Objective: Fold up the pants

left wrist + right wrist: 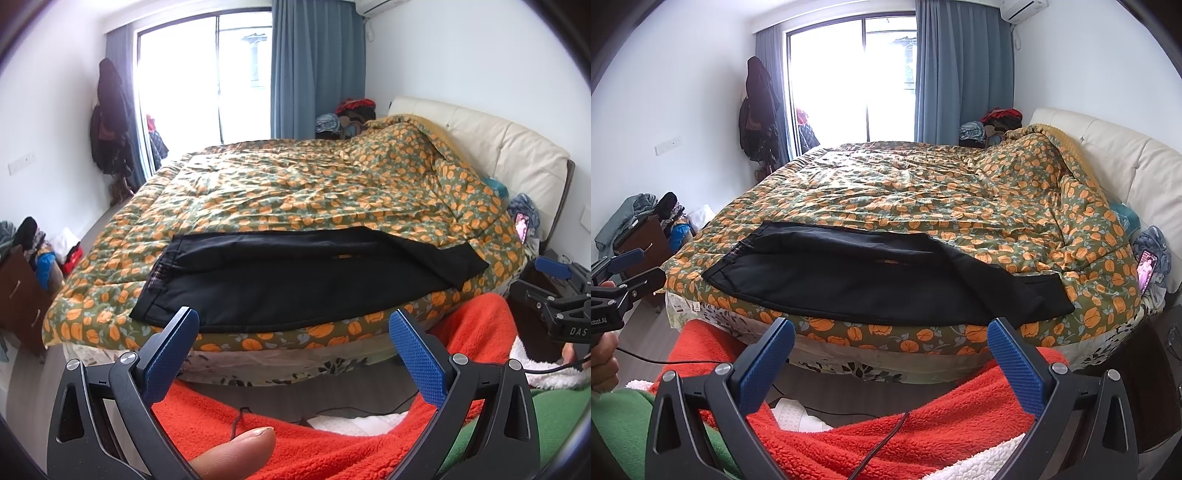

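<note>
While you hold both tools back from the bed, your left claw [294,325] gapes wide, its blue pads [417,358] spread far apart with nothing between them. Your thumb [240,452] shows at the bottom edge of that view, under the left arm of the tool. Your right claw [891,336] is spread just as wide and grips nothing either. Each tool shows in the other's camera: the right one at the far right of the left view, the left one at the far left of the right view, with a black cable trailing from your hand.

Below and between the pads lies the red fleece [295,435] over your lap, with a green garment [620,417] beside it.

Just past the pads, the black pants [295,280] lie flat across the near edge of the bed, on top of the orange-and-green flowered quilt [295,184]. The waistband [159,269] sits to the left, showing a strip of plaid lining, and the leg ends [469,266] reach to the right. One leg lies largely over the other, with a small gap of quilt showing between them near the middle. Neither claw touches the pants.

Farther out, a phone [1147,269] with a lit screen rests at the right end of the bed near the cream headboard [509,147]. Behind the bed are a bright window [849,85], blue curtains [314,66] and dark coats [759,110] hanging on the wall.
</note>
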The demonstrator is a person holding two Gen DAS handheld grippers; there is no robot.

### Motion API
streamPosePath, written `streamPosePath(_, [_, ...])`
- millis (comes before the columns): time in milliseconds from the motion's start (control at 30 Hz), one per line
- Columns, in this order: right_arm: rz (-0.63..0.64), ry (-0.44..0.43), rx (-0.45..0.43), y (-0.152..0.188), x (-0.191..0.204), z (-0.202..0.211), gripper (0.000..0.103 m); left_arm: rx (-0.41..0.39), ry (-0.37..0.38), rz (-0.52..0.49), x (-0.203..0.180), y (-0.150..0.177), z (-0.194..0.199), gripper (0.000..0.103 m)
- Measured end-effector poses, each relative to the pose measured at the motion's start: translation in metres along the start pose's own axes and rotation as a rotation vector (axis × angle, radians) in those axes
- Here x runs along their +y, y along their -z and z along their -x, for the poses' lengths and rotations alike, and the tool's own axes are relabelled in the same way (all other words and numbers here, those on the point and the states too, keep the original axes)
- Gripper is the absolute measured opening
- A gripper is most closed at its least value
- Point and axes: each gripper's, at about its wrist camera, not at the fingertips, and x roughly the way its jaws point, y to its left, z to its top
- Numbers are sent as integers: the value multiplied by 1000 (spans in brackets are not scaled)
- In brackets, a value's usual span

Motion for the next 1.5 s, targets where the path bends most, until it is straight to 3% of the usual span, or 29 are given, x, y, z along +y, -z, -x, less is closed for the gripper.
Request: streamPosePath(1500, [-5, -19, -3, 2, 3, -4, 103, -25, 20, -9, -4, -9, 3, 103])
